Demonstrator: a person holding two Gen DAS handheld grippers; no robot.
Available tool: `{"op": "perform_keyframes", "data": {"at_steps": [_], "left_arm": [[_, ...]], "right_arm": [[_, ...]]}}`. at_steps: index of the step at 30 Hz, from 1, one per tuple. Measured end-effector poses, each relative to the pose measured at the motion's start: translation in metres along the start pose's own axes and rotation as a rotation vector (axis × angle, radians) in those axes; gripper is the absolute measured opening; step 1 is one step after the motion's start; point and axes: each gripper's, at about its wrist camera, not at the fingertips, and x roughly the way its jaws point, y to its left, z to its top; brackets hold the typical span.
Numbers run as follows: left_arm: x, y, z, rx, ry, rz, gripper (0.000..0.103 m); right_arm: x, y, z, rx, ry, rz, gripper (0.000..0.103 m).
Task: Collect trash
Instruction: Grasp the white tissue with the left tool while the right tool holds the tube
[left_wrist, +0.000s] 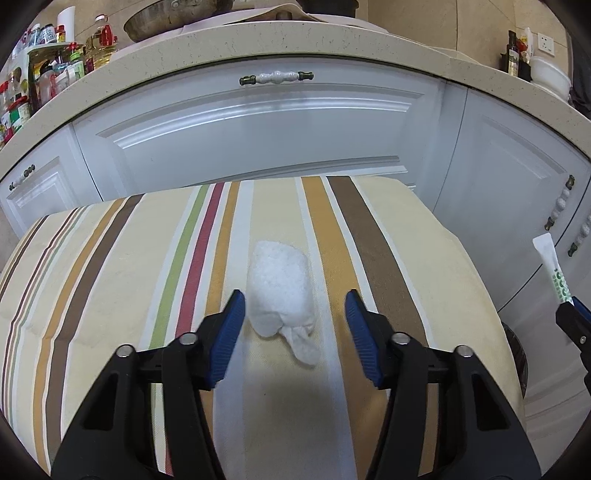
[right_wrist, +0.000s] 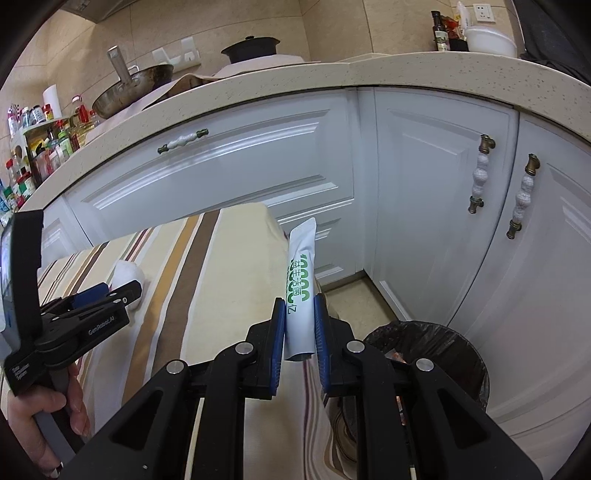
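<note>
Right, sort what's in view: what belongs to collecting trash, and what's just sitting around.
Part of the job:
crumpled tissue
white sachet, clamped in the right gripper
black-lined bin

Just lying about:
wok
condiment bottles
white bowl

Striped cloth (left_wrist: 373, 229): cream ground, bands of brown, orange-tan, white, dark red, green. White fluffy wad (left_wrist: 280, 291) on a cream band, white stripe at its 6 o'clock. Left gripper (left_wrist: 295, 308): black frame, blue ribbed pads. Right gripper (right_wrist: 300, 309) same black and blue. Sachet (right_wrist: 301, 280): white, green print. Bin liner (right_wrist: 454, 343) black, at 4 o'clock of the sachet. Cabinet doors (right_wrist: 424, 192) white; handles white speckled with bronze ends. Counter (left_wrist: 332, 40) beige, dark specks.
</note>
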Motion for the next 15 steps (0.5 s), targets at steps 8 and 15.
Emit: {"op": "perform_keyframes", "data": {"at_steps": [8,15], "left_arm": [[0.0,0.002,0.003,-0.004,-0.005,-0.017,0.013],[-0.01,-0.002,0.001,0.01,-0.04,-0.028,0.005]], "right_arm": [[-0.007,-0.004,0.001,0.002,-0.041,0.009,0.017],[-0.018,-0.002,0.001,-0.011,-0.088,0.002,0.017]]}}
